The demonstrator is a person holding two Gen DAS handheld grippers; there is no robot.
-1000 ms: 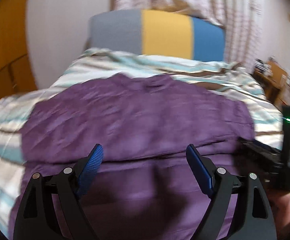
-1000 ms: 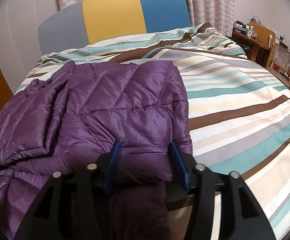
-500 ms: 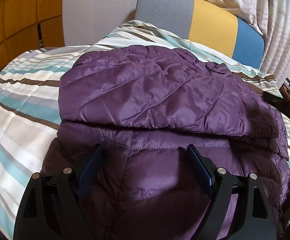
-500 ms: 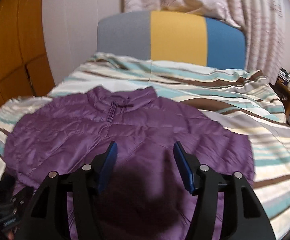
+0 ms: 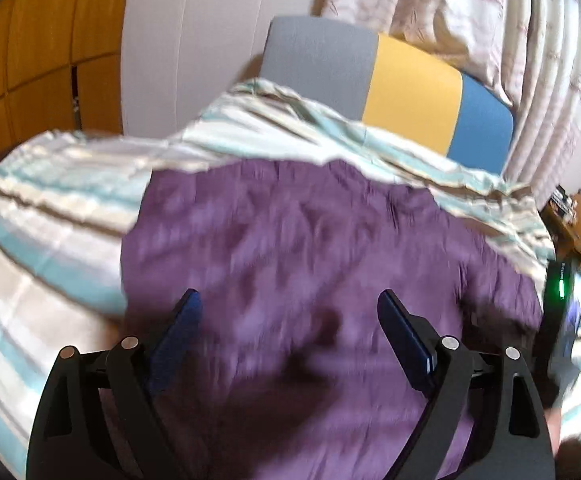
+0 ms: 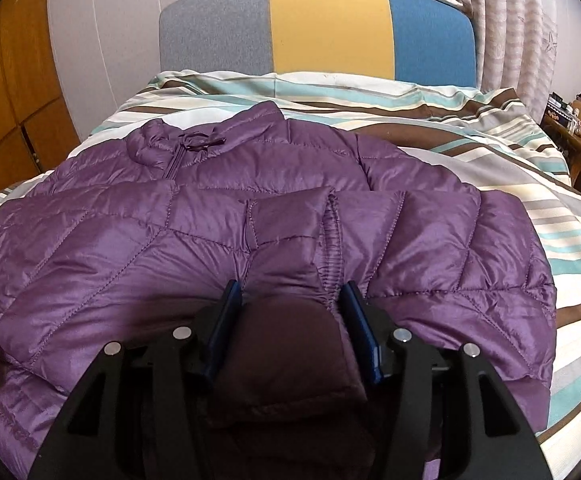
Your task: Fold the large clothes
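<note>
Purple quilted jacket [image 6: 250,232] spread on striped bedspread [image 6: 550,216], collar toward headboard [image 6: 322,28]. Right gripper [image 6: 292,300] part-closed, padded fold bulging between fingers; left gripper [image 5: 286,312] wide apart, holding nothing, view blurred. Bare bedspread beyond jacket's right edge.

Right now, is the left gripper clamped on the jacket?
No, the left gripper is wide open above the purple jacket, with nothing pinched between its fingers.

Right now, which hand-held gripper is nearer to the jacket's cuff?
Right. The right hand-held gripper has the cuff bunched between its fingers. The left hand-held gripper hangs open over the blurred body of the purple jacket; no cuff shows there.
</note>
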